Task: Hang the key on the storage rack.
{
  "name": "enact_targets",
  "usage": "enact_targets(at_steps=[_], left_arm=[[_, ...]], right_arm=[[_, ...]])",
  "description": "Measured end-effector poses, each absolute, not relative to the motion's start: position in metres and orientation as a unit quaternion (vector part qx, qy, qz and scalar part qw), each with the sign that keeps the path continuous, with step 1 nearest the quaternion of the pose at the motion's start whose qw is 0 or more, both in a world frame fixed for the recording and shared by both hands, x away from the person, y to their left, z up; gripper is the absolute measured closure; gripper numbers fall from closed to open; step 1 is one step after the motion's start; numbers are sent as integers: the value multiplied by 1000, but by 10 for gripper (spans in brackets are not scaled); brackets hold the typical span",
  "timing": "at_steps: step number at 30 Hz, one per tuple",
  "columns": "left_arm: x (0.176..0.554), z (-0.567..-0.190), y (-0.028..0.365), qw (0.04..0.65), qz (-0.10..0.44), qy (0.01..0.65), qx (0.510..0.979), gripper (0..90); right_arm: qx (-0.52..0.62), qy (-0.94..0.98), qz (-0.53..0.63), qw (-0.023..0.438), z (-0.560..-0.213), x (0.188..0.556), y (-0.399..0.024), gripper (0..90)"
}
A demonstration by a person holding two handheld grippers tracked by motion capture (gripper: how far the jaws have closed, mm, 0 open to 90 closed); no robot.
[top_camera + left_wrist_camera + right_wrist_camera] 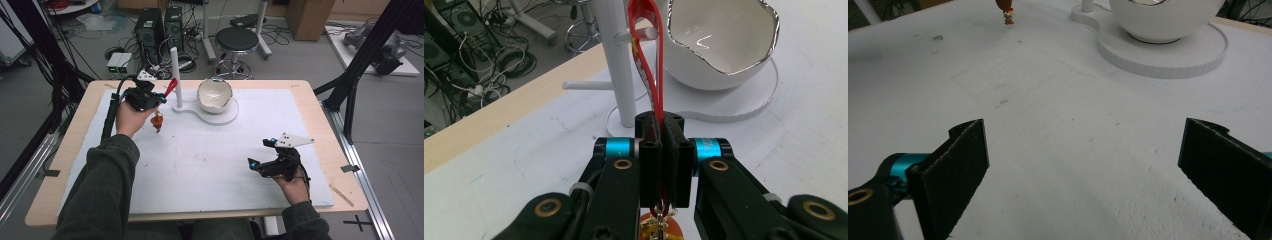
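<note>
Right gripper (261, 154) fingers spread near bench front edge; left gripper (663, 150) fingers clenched on glossy red strap loop (647, 60) with small orange charm (157, 121).

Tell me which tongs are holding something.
The left tongs, by the white post: shut on the red strap with a charm hanging below. The right tongs are open over the mat.

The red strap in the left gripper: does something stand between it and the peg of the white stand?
Nothing visible does. The left gripper is shut on the red strap, whose loop already reaches the short peg on the white stand. The bowl sits beside it.
</note>
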State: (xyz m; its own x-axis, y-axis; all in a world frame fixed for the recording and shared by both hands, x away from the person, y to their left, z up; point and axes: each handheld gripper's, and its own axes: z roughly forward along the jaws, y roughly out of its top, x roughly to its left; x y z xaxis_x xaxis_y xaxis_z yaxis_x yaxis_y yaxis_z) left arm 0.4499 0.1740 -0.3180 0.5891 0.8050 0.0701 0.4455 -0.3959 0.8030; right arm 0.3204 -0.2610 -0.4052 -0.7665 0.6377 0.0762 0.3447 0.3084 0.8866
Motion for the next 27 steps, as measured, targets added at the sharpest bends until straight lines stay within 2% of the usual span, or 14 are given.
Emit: enact_targets(at_steps=[27], left_arm=[[461,-330,167,373,218,403,807,856]], right_arm=[[304,797,502,145,-406,322,-261,49]])
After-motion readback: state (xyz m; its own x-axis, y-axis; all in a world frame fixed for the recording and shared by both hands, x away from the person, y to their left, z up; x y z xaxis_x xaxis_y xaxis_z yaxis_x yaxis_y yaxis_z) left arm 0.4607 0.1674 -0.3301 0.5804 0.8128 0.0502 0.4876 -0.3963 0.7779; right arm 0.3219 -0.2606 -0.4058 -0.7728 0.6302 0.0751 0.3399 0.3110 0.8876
